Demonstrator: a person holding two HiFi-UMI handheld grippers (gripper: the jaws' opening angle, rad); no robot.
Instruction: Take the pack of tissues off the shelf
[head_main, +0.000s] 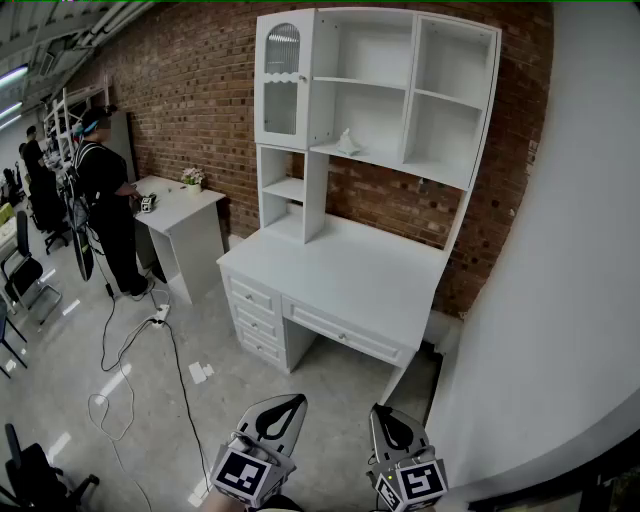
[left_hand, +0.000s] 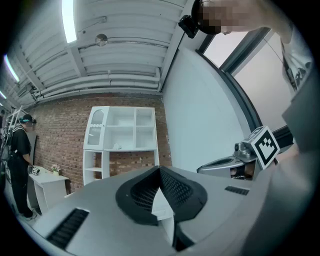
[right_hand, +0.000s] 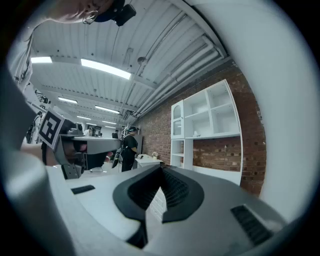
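Note:
A small pale pack of tissues (head_main: 348, 143) lies on the middle shelf of the white hutch (head_main: 400, 95) that stands on a white desk (head_main: 345, 275) against the brick wall. Both grippers are far from it, low at the near edge of the head view, side by side and level. My left gripper (head_main: 296, 401) is shut and holds nothing. My right gripper (head_main: 383, 412) is shut and empty too. In the left gripper view the pack (left_hand: 117, 146) shows small beyond the closed jaws of the left gripper (left_hand: 160, 170). From the right gripper view, the pack (right_hand: 196, 133) sits beyond the right gripper (right_hand: 161, 169).
A person (head_main: 105, 200) stands at a second small white desk (head_main: 185, 215) on the left, which bears a flower pot (head_main: 192, 178). Cables (head_main: 120, 370) trail over the grey floor. A white wall (head_main: 570, 250) runs along the right. Dark chairs (head_main: 25, 270) stand at far left.

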